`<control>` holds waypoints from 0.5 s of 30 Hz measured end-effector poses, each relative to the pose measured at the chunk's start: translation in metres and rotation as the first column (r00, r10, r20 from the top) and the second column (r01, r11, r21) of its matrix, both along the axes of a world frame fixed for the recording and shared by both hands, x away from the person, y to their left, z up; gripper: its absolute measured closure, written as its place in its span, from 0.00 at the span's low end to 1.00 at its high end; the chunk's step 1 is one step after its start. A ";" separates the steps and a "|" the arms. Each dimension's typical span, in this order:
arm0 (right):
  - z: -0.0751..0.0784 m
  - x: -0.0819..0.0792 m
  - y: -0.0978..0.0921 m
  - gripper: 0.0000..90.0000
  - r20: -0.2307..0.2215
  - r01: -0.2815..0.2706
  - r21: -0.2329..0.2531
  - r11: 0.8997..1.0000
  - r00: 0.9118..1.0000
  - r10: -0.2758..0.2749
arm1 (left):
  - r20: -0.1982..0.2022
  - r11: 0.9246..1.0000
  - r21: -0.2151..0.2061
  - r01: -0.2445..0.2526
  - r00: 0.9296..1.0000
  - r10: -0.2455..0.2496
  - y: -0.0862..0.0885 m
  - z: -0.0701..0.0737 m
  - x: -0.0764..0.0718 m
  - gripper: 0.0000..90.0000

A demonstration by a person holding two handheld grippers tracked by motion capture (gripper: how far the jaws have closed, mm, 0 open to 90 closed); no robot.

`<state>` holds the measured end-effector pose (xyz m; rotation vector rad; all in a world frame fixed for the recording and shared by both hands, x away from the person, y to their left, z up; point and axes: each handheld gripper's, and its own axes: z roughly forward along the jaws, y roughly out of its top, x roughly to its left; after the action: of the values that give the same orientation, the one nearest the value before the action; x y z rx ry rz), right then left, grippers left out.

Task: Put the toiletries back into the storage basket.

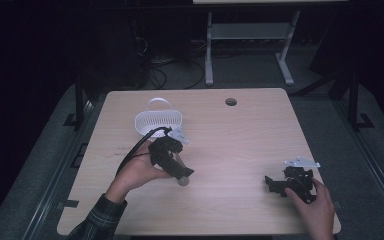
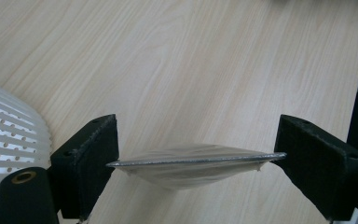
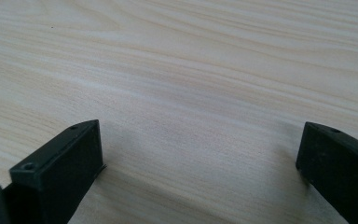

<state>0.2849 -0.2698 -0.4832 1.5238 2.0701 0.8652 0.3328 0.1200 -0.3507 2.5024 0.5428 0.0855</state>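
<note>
My left gripper (image 2: 196, 156) is shut on a thin shiny sheet (image 2: 191, 173), seen edge-on; it spans the gap between the two jaws and bulges slightly downward above the wooden table (image 2: 205, 60). In the high view the left gripper (image 1: 167, 149) hovers just in front of a white perforated basket (image 1: 158, 122) with a handle; the basket's rim (image 2: 9, 135) sits at the left in the left gripper view. My right gripper (image 3: 200, 172) stands open close to the bare wood with nothing between its jaws. It sits near the table's front right corner (image 1: 275, 184).
The light wooden table (image 1: 240, 145) has a round cable hole (image 1: 231, 102) near its far edge. Beyond it stand a white desk frame (image 1: 250, 35) and cables on a dark floor. Black frame posts flank the table.
</note>
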 end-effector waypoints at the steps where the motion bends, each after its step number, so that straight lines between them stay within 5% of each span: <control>1: 0.000 0.000 0.000 0.00 0.000 0.000 0.000 1.000 1.000 0.000 | -0.002 1.000 0.004 0.001 1.000 -0.001 0.000 0.000 0.000 0.16; 15: 0.000 0.000 0.000 0.00 0.000 0.000 0.000 1.000 1.000 0.000 | -0.007 1.000 0.014 0.000 1.000 0.000 0.001 -0.002 0.002 0.32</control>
<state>0.2849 -0.2698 -0.4833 1.5241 2.0703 0.8654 0.3351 0.1208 -0.3529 2.5167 0.5473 0.0804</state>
